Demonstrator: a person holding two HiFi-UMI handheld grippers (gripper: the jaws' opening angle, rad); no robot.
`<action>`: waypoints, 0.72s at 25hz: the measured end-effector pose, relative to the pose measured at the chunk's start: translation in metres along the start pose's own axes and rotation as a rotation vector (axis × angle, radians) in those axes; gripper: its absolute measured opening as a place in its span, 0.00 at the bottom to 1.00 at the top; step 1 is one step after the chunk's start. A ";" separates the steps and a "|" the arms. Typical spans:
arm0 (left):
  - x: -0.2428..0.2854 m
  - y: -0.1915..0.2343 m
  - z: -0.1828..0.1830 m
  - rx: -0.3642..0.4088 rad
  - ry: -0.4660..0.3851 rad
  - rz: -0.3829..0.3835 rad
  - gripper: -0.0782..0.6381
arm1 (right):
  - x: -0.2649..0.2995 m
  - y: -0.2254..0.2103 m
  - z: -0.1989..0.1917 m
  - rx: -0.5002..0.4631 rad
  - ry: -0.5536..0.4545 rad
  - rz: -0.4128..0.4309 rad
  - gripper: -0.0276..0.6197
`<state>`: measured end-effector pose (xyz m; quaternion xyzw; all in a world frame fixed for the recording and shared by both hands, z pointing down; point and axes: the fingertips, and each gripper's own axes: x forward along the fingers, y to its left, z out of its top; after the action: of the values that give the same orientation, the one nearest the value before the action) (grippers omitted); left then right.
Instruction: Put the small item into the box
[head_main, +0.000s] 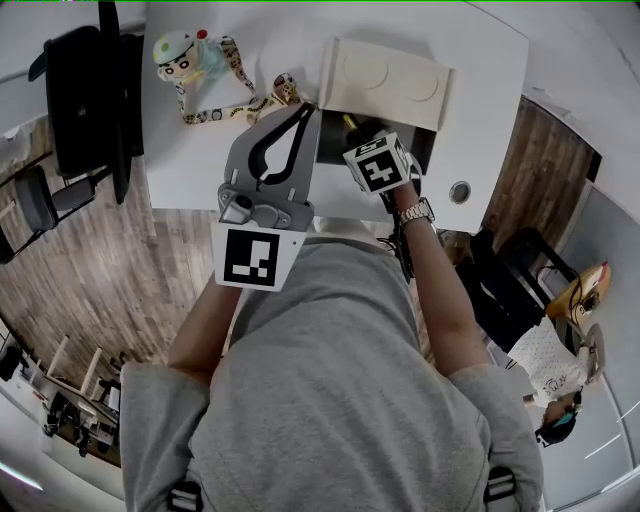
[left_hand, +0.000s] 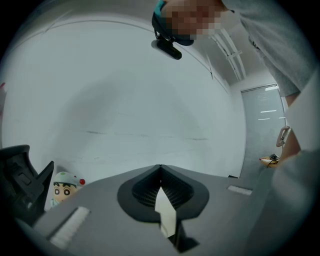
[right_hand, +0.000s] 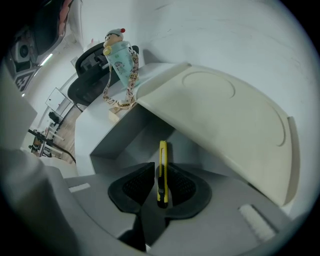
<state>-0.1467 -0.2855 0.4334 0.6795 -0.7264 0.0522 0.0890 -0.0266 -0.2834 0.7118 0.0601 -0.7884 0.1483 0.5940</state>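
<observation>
A yellow utility knife (right_hand: 162, 172) stands upright between the jaws of my right gripper (right_hand: 159, 175), over the grey inside of the box (right_hand: 137, 137). It leans on the right pad, and a thin gap shows at the left pad. The box's cream lid (right_hand: 225, 115) is tilted open above. In the head view the right gripper (head_main: 357, 135) reaches into the box (head_main: 432, 152) under the lid (head_main: 385, 75), with the knife (head_main: 350, 124) at its tip. My left gripper (head_main: 303, 108) is beside the box, its jaws shut with nothing between them, and its own view (left_hand: 160, 170) faces a white wall.
A cartoon-figure bottle (head_main: 195, 58) with a patterned lanyard (head_main: 250, 108) lies at the back left of the white table (head_main: 190, 165). A black office chair (head_main: 85, 100) stands left of the table. A round cable grommet (head_main: 459, 191) sits near the table's right front corner.
</observation>
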 end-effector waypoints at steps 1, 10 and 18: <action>0.000 0.000 0.000 -0.001 0.001 -0.001 0.11 | 0.000 0.001 0.000 -0.004 0.001 0.000 0.19; -0.004 -0.002 0.000 0.004 -0.004 0.000 0.11 | -0.004 -0.002 -0.002 -0.012 -0.004 -0.021 0.23; -0.006 -0.005 0.001 0.003 -0.008 -0.004 0.11 | -0.011 -0.004 0.001 -0.006 -0.039 -0.033 0.22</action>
<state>-0.1413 -0.2807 0.4313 0.6815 -0.7252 0.0505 0.0849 -0.0237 -0.2884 0.7014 0.0741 -0.7993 0.1348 0.5809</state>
